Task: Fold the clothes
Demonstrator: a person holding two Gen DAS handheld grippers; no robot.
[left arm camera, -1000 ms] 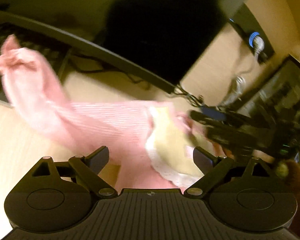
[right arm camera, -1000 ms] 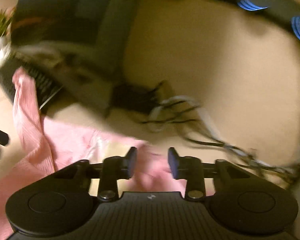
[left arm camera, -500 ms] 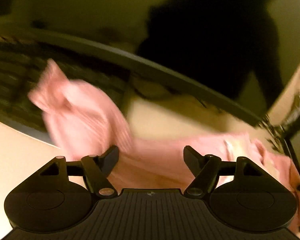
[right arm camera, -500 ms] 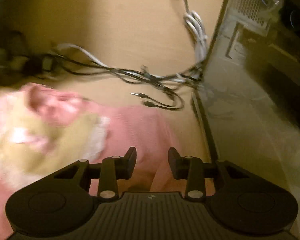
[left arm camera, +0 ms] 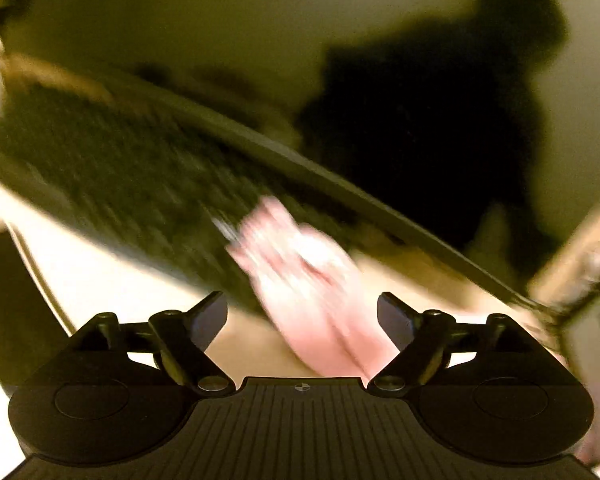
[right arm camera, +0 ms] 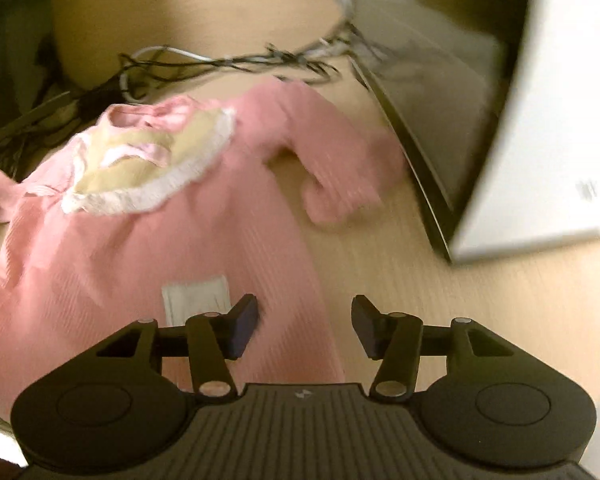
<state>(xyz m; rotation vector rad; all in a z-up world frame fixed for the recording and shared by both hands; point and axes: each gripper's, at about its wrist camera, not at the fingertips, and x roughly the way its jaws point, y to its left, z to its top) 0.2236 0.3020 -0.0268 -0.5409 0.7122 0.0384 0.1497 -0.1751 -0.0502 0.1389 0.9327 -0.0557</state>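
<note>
Two grippers, nothing pinched in either. Jaws of the left gripper (left arm camera: pixel 302 308) spread wide, likewise the jaws of the right gripper (right arm camera: pixel 304 312), with only air between the pads.

One pink top (right arm camera: pixel 140 248), laid out flat on the pale wood-grain counter (right arm camera: pixel 400 264), just beside the computer case (right arm camera: pixel 520 140) and not touching it as far as can be told. Body open rather than doubled over, collar (right arm camera: pixel 148 168) at the end farther from the right gripper. One sleeve (right arm camera: pixel 340 152) bent at the elbow toward the case, cuff close to its foot. Other sleeve flung to the side away from the case, its cuff (left arm camera: pixel 296 252) lying against the edge of a dark keyboard (left arm camera: pixel 120 168). Probably spread this way to give clean edges to fold along.

Soft, fine-ribbed knit, limp and quick to wrinkle. Cream collar with a white frilled border. Small white label (right arm camera: pixel 196 300) flat on the body, just ahead of the right gripper. Tangle of thin cables (right arm camera: pixel 228 64) on the counter beyond the collar, running toward the case. Heavy blur in the left view, so finer detail there not readable.
</note>
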